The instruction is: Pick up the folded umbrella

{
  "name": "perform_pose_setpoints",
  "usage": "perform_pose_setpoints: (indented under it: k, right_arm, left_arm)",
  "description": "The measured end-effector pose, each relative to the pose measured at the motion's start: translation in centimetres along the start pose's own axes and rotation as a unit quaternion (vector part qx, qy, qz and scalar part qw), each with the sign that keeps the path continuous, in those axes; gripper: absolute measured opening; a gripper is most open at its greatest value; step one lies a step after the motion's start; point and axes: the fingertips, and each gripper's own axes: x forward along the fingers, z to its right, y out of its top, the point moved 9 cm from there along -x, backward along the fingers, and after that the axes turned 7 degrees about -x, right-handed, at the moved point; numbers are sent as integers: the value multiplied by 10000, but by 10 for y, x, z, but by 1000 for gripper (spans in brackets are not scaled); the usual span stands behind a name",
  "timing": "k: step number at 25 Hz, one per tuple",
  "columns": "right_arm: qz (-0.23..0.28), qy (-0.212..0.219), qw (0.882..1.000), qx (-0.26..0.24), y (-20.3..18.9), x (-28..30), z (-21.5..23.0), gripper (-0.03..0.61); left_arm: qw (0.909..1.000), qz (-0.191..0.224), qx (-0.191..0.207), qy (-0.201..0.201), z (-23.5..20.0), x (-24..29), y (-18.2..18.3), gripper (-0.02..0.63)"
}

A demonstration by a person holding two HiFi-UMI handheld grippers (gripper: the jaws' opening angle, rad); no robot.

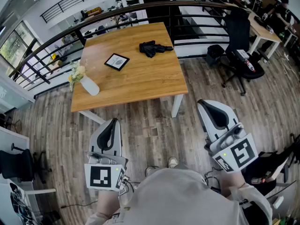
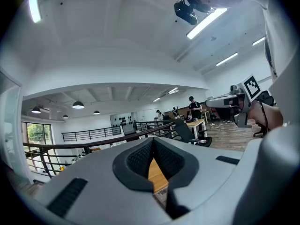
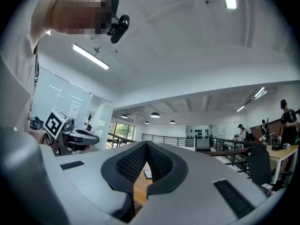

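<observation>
- Nothing of the task is done yet, as we read it: the folded umbrella (image 1: 155, 48) lies untouched on the far part of the counter (image 1: 140, 86), near its right edge as the head view shows it.
- Our left tongs (image 1: 110, 124) are pressed together with nothing between them. They are held over the floor (image 1: 150, 125), short of the counter's near edge.
- Our right tongs (image 1: 210, 107) are likewise pressed together and empty, well apart from the umbrella.
- What is left, in our judgement, is everything: go up to the counter, spread one pair of tongs, close it on the umbrella and lift.
- Counting, we find one folded umbrella, one counter and two pairs of tongs.
- Also on the counter are one framed card (image 1: 116, 61) and one vase (image 1: 89, 85) with flowers.
</observation>
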Motion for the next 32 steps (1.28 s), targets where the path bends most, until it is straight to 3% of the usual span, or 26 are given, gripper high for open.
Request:
perform_pose_setpoints:
  k: [9, 12, 13, 15, 16, 32]
  right_arm:
    - [294, -62, 9995, 109, 1, -14, 14, 28]
    - [364, 29, 9990, 238, 0, -17, 23, 35]
    - [364, 82, 9989, 275, -2, -17, 26, 79]
    - [325, 183, 9989, 292, -6, -17, 30, 261]
    - [296, 206, 9990, 278, -7, -18, 33, 284]
    - [-163, 312, 9993, 153, -43, -27, 75, 276]
  left_arm:
    - [10000, 37, -68, -37, 17, 4, 4, 17]
    - [9993, 71, -311, -172, 23, 10, 8, 17]
    - [9987, 96, -437, -230, 25, 12, 9, 17]
    - [9984, 106, -493, -266, 27, 16, 12, 17]
    - [9986, 91, -444, -258, 29, 19, 13, 17]
    - [9975, 43, -171, -691, 71, 75, 16, 17]
